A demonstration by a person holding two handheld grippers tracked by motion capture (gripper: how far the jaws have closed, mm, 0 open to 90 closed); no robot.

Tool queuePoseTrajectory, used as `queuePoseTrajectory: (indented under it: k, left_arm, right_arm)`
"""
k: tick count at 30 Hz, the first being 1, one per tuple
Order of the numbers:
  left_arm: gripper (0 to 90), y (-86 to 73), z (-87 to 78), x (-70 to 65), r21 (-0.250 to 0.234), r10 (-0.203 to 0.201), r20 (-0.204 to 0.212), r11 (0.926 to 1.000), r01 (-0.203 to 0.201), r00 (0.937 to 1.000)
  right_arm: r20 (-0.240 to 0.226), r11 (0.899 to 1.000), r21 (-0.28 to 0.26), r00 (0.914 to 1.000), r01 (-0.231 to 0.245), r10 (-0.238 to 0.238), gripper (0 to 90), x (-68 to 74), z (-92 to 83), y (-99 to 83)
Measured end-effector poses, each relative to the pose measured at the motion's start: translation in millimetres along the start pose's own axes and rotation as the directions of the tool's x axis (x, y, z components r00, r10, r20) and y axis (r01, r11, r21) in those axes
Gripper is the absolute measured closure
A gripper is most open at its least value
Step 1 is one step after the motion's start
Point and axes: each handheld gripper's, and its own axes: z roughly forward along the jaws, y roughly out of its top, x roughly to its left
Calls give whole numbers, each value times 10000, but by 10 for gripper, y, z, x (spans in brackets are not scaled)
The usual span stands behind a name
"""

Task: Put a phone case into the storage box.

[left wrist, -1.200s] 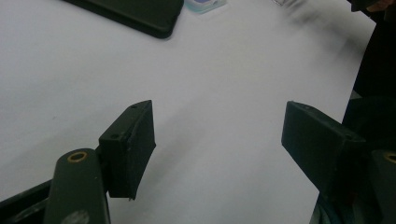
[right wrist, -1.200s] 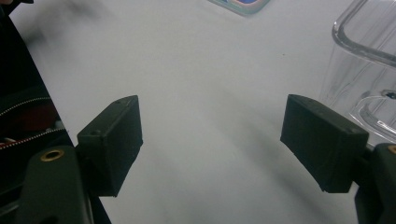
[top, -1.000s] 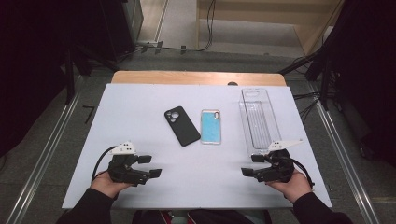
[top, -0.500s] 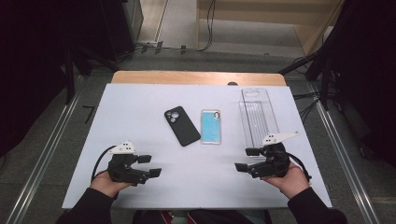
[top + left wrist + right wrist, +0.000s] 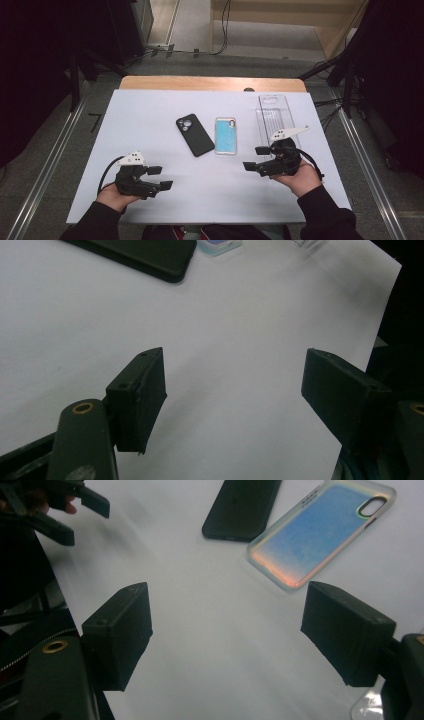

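- Your right hand-held gripper (image 5: 257, 158) has come up off the near right of the desk (image 5: 150, 115) and moved away from you and a little left since a second ago. It now hovers just near of the clear tray (image 5: 275, 117), close beside the blue phone case (image 5: 225, 135).
- Its jaws are spread wide with nothing between them; the right gripper view looks past them at bare desk, with the blue phone case (image 5: 320, 535) just beyond the tips and the black phone case (image 5: 245, 507) farther off.
- Your left hand-held gripper (image 5: 160, 177) has kept its place at the near left, jaws likewise spread and empty over bare desk.
- The black phone case (image 5: 194, 135) and the blue one lie flat, side by side but apart, at the middle of the desk. Neither has shifted.
- Judging by that move, the blue phone case is the likely first pick, and the reach has only begun: no contact yet.
- It lies flat and thin, so you will probably need the jaws tilted down over one edge.
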Motion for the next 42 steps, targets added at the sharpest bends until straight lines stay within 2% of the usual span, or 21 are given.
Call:
queuePoseTrajectory:
  k: [3, 7, 9, 14, 29, 32, 34, 39, 40, 41, 42]
  left_arm:
    - [259, 2, 3, 8, 38, -31, 0, 10000, 31, 10000]
    - [259, 0, 1, 4, -6, 1, -8, 10000, -1, 10000]
    - [259, 1, 2, 6, -1, -12, -10, 10000, 12, 10000]
    - [259, -1, 0, 7, -45, -12, 16, 10000, 12, 10000]
    - [259, 0, -1, 6, -25, 20, 15, 10000, -20, 10000]
    - [259, -2, -2, 7, -56, -6, 25, 10000, 6, 10000]
    - [259, -3, -4, 8, -60, 0, 20, 10000, 0, 10000]
    - [259, -5, -7, 12, -46, 0, 22, 10000, 0, 10000]
    - [259, -5, -7, 13, -51, -2, 25, 10000, 2, 10000]
    - [259, -5, -7, 13, -60, -4, 11, 10000, 4, 10000]
    - [259, -6, -7, 14, -69, -12, 29, 10000, 12, 10000]
  right_arm:
    - [67, 10000, -7, 10000, 56, -56, 190, -18, 47, 68]
    - [60, 9999, -7, 9999, -115, 115, 202, -30, 104, 135]
    - [262, 10000, 31, 9996, -67, 66, 214, -43, 174, 202]
    - [362, 10000, 13, 9993, -37, 36, 213, -43, 283, 307]
    - [572, 9998, -40, 9982, -185, 187, 221, -68, 549, 534]
    - [279, 9993, -54, 9989, -371, 372, 271, -87, 621, 570]
    - [246, 9993, -22, 9990, -383, 383, 299, -91, 671, 588]
    - [477, 9993, 32, 9982, -369, 368, 388, -101, 759, 612]
    - [530, 9993, 33, 9979, -385, 383, 425, -109, 779, 613]
    - [593, 9985, 241, 9971, -485, 470, 584, -138, 832, 608]
    - [657, 9978, 361, 9965, -549, 525, 648, -150, 862, 602]
